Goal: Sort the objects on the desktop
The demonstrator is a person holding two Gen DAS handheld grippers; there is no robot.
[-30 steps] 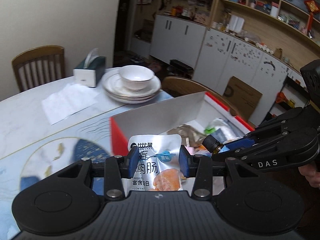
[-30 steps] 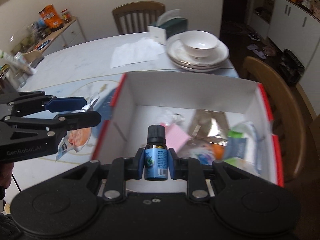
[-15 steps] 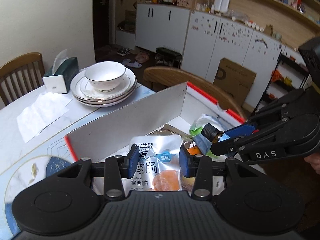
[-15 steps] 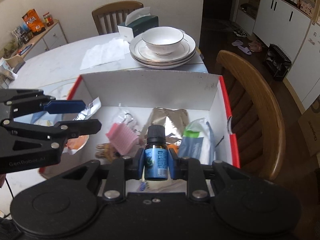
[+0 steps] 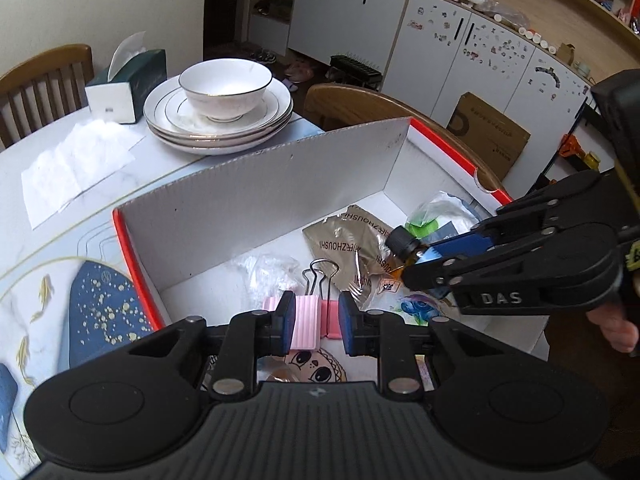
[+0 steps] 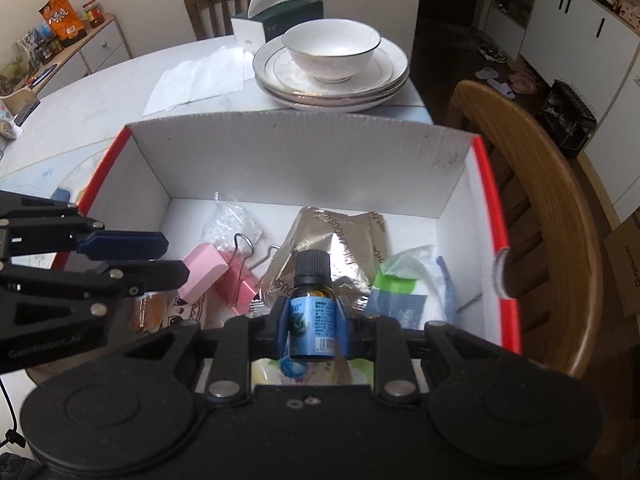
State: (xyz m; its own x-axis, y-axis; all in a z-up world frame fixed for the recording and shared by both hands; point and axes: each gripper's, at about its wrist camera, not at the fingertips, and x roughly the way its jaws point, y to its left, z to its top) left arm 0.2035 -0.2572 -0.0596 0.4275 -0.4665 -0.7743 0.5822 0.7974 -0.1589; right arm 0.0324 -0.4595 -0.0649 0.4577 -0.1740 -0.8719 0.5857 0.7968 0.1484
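Note:
A white cardboard box (image 5: 280, 184) with red edges (image 6: 300, 160) stands on the table and holds several items: pink binder clips (image 6: 224, 276), a brown sachet (image 5: 348, 240), clear and green-blue packets (image 6: 404, 284). My left gripper (image 5: 317, 320) hovers over the box's near-left part, jaws apart and empty; it also shows in the right wrist view (image 6: 168, 260). The silver snack packet lies below it, partly hidden (image 6: 152, 312). My right gripper (image 6: 313, 324) is shut on a small dark bottle with a blue label (image 6: 313, 312), held above the box; the bottle also shows in the left wrist view (image 5: 404, 242).
Stacked white plates with a bowl (image 5: 224, 92) and a green tissue box (image 5: 128, 84) stand beyond the box. A white paper napkin (image 5: 72, 164) lies to the left. A wooden chair (image 6: 552, 208) stands close at the box's right side.
My left gripper let go of the silver snack packet, which dropped into the box. Both grippers moved forward and lower over the box. The bottle stays gripped.

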